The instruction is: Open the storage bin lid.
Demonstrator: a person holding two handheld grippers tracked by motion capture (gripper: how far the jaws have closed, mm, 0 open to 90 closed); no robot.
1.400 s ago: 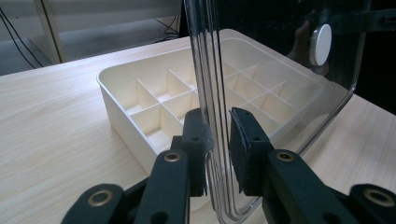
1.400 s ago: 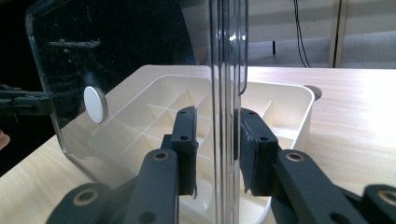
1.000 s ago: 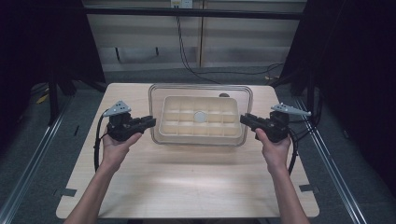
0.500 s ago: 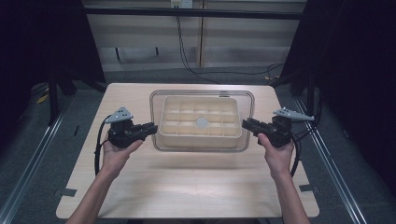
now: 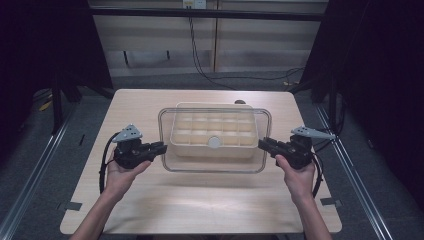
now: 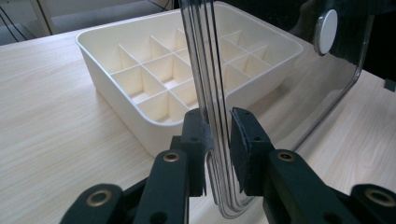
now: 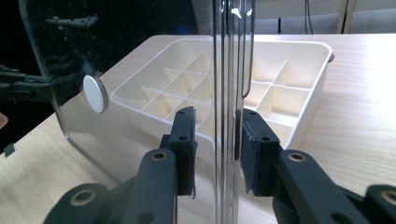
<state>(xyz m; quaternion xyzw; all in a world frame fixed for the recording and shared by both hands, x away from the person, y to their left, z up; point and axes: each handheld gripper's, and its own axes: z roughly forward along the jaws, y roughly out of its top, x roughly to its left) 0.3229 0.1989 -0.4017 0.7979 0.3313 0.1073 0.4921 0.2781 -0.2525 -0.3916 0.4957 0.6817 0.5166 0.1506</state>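
Both grippers hold a clear plastic lid (image 5: 215,167) with a white round knob (image 5: 214,142) level over a cream compartment tray (image 5: 215,106) on the wooden table. The lid sits shifted toward the near side of the tray. My left gripper (image 5: 162,147) is shut on the lid's left rim, and my right gripper (image 5: 263,144) is shut on its right rim. In the left gripper view the rim of the lid (image 6: 205,56) stands between the pads of the left gripper (image 6: 218,140), with the tray (image 6: 107,70) behind. In the right gripper view the right gripper (image 7: 215,140) clamps the lid (image 7: 70,60) before the tray (image 7: 308,112).
The table (image 5: 200,205) has bare wood in front of the tray and at both sides. Dark curtains flank it, metal rails run along its left and right, and cables (image 5: 200,60) lie on the floor behind.
Both hands have carried the lid toward the near side of the table and a little lower. It now overhangs the tray's front edge. The tray has not moved.
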